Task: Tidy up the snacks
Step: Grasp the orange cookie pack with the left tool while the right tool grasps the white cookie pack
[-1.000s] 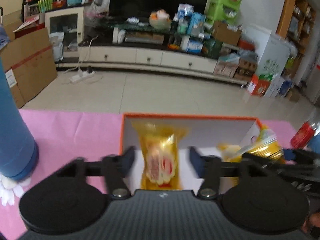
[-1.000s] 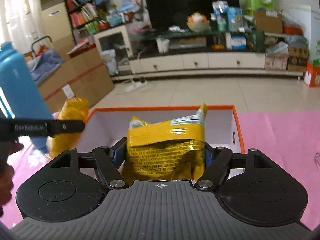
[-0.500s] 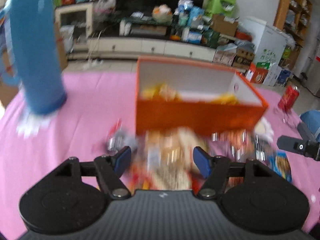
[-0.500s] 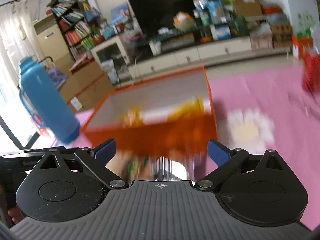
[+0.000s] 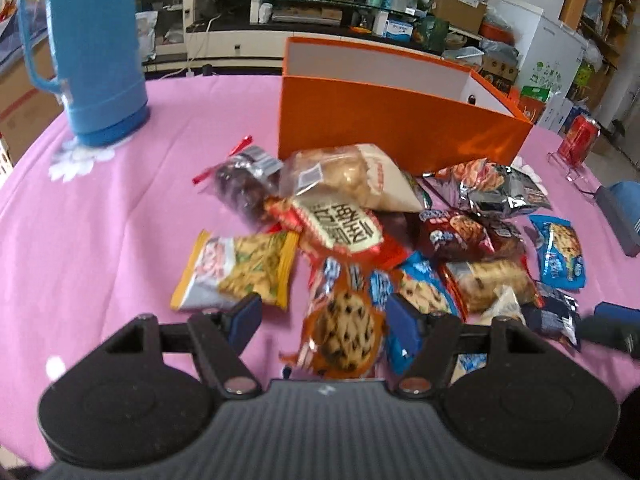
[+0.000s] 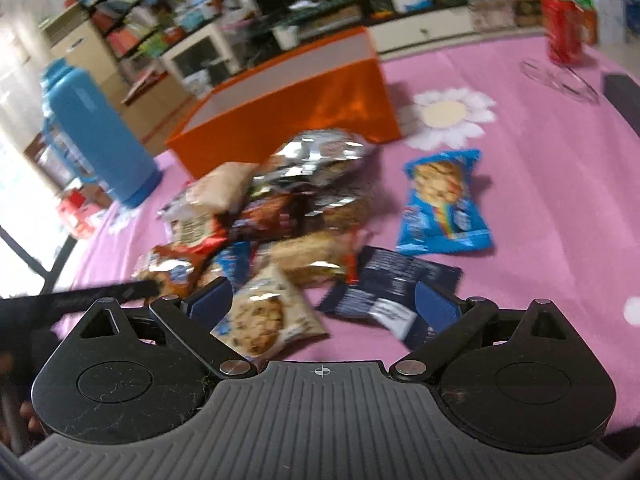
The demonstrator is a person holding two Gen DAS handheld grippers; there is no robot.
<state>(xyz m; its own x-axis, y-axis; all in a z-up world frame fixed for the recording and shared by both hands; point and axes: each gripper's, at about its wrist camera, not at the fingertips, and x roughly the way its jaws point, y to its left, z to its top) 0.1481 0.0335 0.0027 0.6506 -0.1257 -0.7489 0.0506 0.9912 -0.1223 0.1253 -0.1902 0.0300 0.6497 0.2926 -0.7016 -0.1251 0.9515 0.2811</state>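
With both tools back over the snack pile [image 5: 360,236] at mid-frame, a fresh pick looks due. The left gripper [image 5: 320,320] gapes round a cookie pack [image 5: 344,328]; the right gripper [image 6: 324,304] has just spread wide, empty. The box [image 5: 384,120] waits behind.

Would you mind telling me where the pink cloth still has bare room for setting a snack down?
Free: the stretch between the blue flask and the snack pile, and right of the blue cookie packet. Crowded: in front of the orange box.
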